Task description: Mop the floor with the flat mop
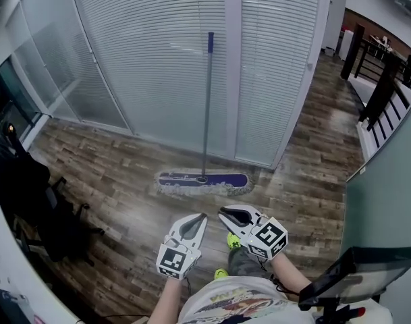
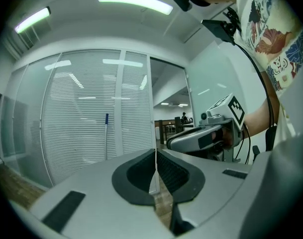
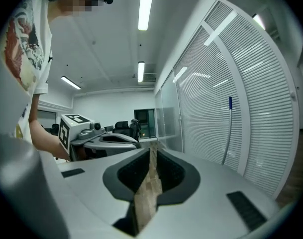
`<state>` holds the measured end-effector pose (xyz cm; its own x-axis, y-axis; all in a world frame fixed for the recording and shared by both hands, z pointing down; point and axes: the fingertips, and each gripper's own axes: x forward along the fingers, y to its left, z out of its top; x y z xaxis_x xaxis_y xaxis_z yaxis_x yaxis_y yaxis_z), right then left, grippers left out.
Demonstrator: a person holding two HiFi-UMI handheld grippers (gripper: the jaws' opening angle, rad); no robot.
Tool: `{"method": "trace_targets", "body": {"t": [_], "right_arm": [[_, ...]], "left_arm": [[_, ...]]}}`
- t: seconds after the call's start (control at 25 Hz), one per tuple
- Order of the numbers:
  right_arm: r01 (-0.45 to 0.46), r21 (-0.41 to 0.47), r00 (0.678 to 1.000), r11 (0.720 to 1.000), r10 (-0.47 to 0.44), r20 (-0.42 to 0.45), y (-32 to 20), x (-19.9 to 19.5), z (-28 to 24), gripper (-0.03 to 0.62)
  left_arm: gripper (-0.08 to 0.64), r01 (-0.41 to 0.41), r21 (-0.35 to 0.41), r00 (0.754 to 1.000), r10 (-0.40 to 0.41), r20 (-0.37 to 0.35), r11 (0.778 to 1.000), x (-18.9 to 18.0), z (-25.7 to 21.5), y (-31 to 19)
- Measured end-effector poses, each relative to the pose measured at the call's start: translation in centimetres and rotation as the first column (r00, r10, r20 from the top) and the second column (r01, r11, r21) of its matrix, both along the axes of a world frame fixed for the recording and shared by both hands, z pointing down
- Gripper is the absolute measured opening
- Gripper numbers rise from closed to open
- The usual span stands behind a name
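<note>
Far left by the wall we see a black pile point(image 1: 19, 187); we can't tell what it is. Next over is the glass partition point(image 1: 158, 59), with its blinds closed.

The flat mop point(image 1: 204, 179) sits centre frame, parked against that partition. Its head lies flat on the wood floor point(image 1: 111, 181), long axis running left-right along the partition's base. The handle point(image 1: 207, 100) rises from the middle of the head, close to upright, with the blue end pointing up and resting on the partition post. In both gripper views the handle shows as a thin vertical line ahead of the jaws.

The left gripper point(image 1: 201, 219) is low centre, nose toward the mop head, near it but apart. Its jaws are pressed together with nothing between them. The right gripper point(image 1: 223, 213) is just beside it, and the two noses angle in toward each other. Its jaws are closed down to a hairline slit with only floor showing through, so it's empty too. Neither tool touches the mop.

A green shoe point(image 1: 232, 240) shows under the right gripper. Further right are a dark railing point(image 1: 384, 93) at the upper edge and a screen on a stand point(image 1: 357, 268) in the bottom corner.
</note>
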<state>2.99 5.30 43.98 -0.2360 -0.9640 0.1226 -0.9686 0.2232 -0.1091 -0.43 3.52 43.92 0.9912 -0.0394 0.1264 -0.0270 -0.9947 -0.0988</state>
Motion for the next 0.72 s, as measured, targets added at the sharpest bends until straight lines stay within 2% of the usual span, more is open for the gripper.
{"method": "trace_targets", "body": {"t": [0.16,0.28,0.6,0.72], "right_arm": [[0.003,0.003,0.998,1.0,-0.003,0.06,-2.7,2.4,0.6,0.052],[0.033,0.019,0.997,0.999,-0.034,0.063,-4.9,4.4,0.5,0.052],[0.049,0.0,0.99,0.999,-0.049,0.13,-10.7,13.4,1.8,0.052],[0.065,-0.012,0.988,0.998,-0.063,0.144,-13.0,17.0,1.9,0.052]], "left_arm": [[0.014,0.025,-0.015,0.999,-0.025,0.02,1.0,1.9,0.5,-2.6],[0.014,0.037,-0.02,0.999,-0.036,0.036,0.999,4.1,0.8,-4.7],[0.014,0.052,-0.028,0.994,-0.049,0.099,0.998,12.3,1.6,-11.0],[0.014,0.072,-0.067,0.993,-0.066,0.094,0.995,15.5,1.8,-13.3]]}}
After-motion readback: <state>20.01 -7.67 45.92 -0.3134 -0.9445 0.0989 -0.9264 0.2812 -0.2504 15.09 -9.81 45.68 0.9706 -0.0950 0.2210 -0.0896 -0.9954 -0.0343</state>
